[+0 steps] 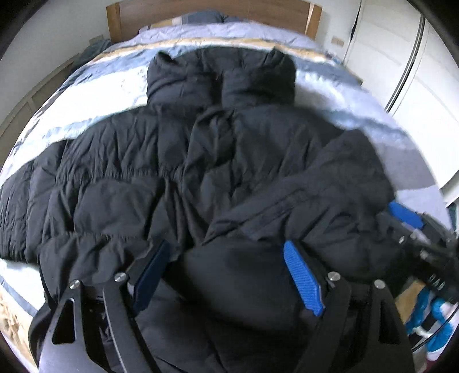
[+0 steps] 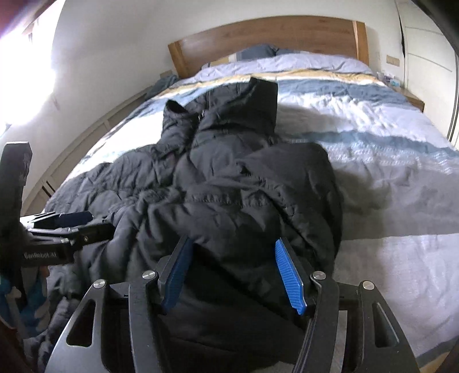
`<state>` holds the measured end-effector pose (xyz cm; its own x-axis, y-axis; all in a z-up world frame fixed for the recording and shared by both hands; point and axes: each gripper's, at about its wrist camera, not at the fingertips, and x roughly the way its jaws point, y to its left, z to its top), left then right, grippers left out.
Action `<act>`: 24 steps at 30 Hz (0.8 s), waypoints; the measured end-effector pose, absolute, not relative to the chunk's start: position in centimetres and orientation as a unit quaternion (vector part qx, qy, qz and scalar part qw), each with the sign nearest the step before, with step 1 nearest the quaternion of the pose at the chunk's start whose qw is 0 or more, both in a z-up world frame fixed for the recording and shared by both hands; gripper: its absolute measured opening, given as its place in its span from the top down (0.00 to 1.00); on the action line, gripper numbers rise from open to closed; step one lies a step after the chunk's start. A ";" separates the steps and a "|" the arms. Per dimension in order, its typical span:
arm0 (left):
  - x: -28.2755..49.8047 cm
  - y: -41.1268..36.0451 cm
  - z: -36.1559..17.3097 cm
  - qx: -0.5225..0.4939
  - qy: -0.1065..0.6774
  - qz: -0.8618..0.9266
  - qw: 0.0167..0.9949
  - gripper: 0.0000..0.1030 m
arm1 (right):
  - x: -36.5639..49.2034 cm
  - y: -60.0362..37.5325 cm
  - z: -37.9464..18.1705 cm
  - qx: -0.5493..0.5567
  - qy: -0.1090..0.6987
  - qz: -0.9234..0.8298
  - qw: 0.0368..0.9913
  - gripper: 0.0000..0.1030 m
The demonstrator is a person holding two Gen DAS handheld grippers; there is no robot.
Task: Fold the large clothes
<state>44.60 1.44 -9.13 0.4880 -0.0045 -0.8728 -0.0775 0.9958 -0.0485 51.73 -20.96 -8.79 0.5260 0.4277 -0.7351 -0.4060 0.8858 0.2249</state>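
striped bed (image 2: 387, 172) holds one black puffer jacket (image 1: 178, 172), two open hand-held grippers (image 1: 226, 275).

Jacket (image 1: 200, 160) on bed (image 1: 330, 94); headboard (image 1: 212, 13) behind

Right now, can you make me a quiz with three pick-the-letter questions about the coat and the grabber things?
1. Where does the black puffer jacket lie?
A. on the bed
B. on a chair
C. in a drawer

2. What colour are the pads on the left gripper and right gripper?
A. red
B. blue
C. yellow

3. How do the jaws of both grippers stand?
A. shut tight on a sock
B. missing
C. open, with jacket fabric between them

Answers:
1. A, the jacket is spread over the striped bedspread, below the wooden headboard.
2. B, the ribbed pads are bright blue.
3. C, each wrist view shows a wide gap between the pads.
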 end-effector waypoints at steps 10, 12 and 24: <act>40.2 6.8 -9.8 -0.064 0.518 0.048 0.852 0.20 | 51.2 -25.0 -10.6 0.013 0.444 0.181 0.877 0.44; 39.2 6.5 -8.6 -0.048 0.504 0.054 0.860 0.20 | 50.5 -25.3 -9.7 0.012 0.434 0.176 0.883 0.44; 35.5 6.7 -9.3 -0.032 0.520 0.069 0.851 0.20 | 46.3 -21.8 -10.0 0.009 0.466 0.175 0.867 0.35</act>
<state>35.49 6.73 -9.30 0.4494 0.0839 -0.8894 -0.1502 0.9885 0.0173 46.28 -21.75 -10.03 0.5049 0.3114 -0.8050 -0.2951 0.9387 0.1780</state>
